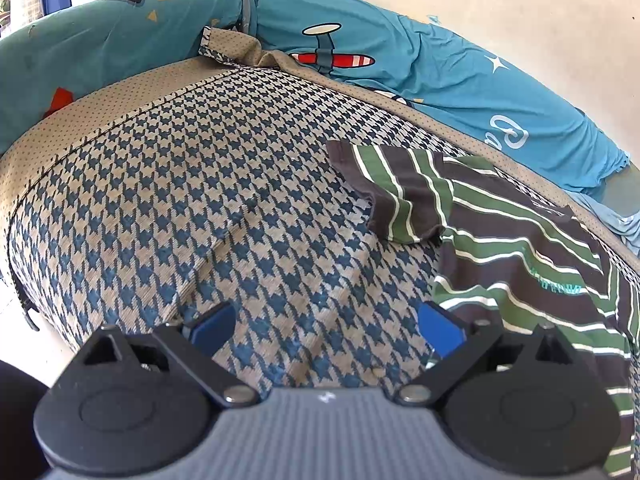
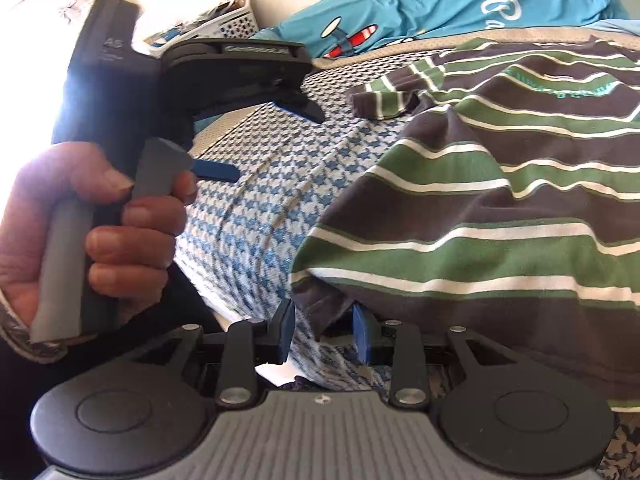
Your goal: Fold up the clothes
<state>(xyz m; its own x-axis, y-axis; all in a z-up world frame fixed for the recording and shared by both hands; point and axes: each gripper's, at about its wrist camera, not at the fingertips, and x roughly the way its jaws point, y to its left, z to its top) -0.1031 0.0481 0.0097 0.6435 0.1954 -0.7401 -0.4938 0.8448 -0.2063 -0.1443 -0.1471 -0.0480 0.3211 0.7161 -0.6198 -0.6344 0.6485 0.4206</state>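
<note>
Right gripper (image 2: 323,334) fills the bottom of the right wrist view, jaws narrowed around a bunched dark corner of the striped shirt (image 2: 500,208). Cloth sits between the pads; whether they actually pinch it, cannot tell. Shirt is brown with green and white stripes, lying rumpled across the right half of that frame on a houndstooth mattress (image 2: 256,208), one sleeve flopped out at upper centre.

Left gripper (image 1: 328,330), at the bottom of the left wrist view, has jaws wide apart and empty, hanging over bare mattress just left of the shirt's edge. Person's hand (image 2: 80,232) on its handle shows at left of the right wrist view.

Teal blanket (image 1: 460,80) lies bunched along the top.

Judgement: early step, taking hold of a hem corner. Next move calls for the left jaws to take a matching corner, then smooth the shirt flat.
</note>
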